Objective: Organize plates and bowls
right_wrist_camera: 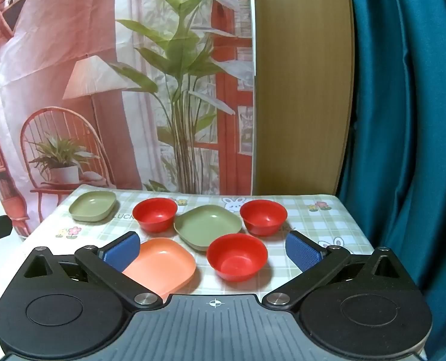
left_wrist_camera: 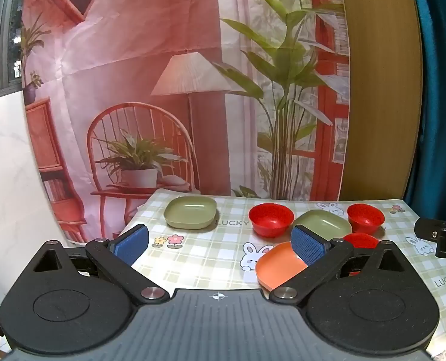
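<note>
On the checked tablecloth sit three red bowls, two green square plates and one orange square plate. In the right wrist view the near red bowl (right_wrist_camera: 237, 256) lies between my open fingers, with the orange plate (right_wrist_camera: 162, 263) at the left finger, a green plate (right_wrist_camera: 208, 228) behind, red bowls at back left (right_wrist_camera: 154, 214) and back right (right_wrist_camera: 263, 216), and a second green plate (right_wrist_camera: 92, 205) at far left. My right gripper (right_wrist_camera: 212, 251) is open and empty. My left gripper (left_wrist_camera: 220, 242) is open and empty above the table's left part, near the orange plate (left_wrist_camera: 278, 266).
The table (right_wrist_camera: 328, 225) is small, with its right edge by a teal curtain (right_wrist_camera: 403, 120) and a printed backdrop (left_wrist_camera: 162, 90) behind. A wooden panel (right_wrist_camera: 301, 90) stands at the back. A white board (left_wrist_camera: 9, 165) stands left of the table.
</note>
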Demonstrator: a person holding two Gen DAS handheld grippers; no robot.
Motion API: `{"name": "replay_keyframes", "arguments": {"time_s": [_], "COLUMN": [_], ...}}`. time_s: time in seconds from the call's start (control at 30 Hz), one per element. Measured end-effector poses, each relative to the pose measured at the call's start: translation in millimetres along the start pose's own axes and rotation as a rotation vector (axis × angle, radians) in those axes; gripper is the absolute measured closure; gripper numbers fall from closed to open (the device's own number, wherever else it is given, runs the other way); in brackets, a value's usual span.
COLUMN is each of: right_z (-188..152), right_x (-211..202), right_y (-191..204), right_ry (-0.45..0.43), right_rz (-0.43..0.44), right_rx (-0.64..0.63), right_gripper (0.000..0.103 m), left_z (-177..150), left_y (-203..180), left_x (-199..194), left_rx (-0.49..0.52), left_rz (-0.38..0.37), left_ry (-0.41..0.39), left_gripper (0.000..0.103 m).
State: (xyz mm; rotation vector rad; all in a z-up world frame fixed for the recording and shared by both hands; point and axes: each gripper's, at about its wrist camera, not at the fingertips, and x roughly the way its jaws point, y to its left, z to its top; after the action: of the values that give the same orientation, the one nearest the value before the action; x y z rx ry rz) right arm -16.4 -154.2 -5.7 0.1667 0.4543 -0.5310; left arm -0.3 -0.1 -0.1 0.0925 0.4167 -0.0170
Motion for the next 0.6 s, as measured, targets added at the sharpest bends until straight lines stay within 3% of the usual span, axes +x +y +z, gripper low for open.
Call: {"name": "replay_keyframes", "arguments": {"time_s": [0.6], "right_z": [0.6], "right_x": [-1.6], "right_y": [-1.5], "right_ry": [-0.008], "right_rz": [0.002], "right_rx": [0.001], "right_gripper": [0.000], "left_z": [2.9], "left_y": [5.1], "left_x": [-1.3], "left_rx": [-0.009], "left_rz": [0.002], "left_ry": [0.000], "left_gripper": [0.001]}}
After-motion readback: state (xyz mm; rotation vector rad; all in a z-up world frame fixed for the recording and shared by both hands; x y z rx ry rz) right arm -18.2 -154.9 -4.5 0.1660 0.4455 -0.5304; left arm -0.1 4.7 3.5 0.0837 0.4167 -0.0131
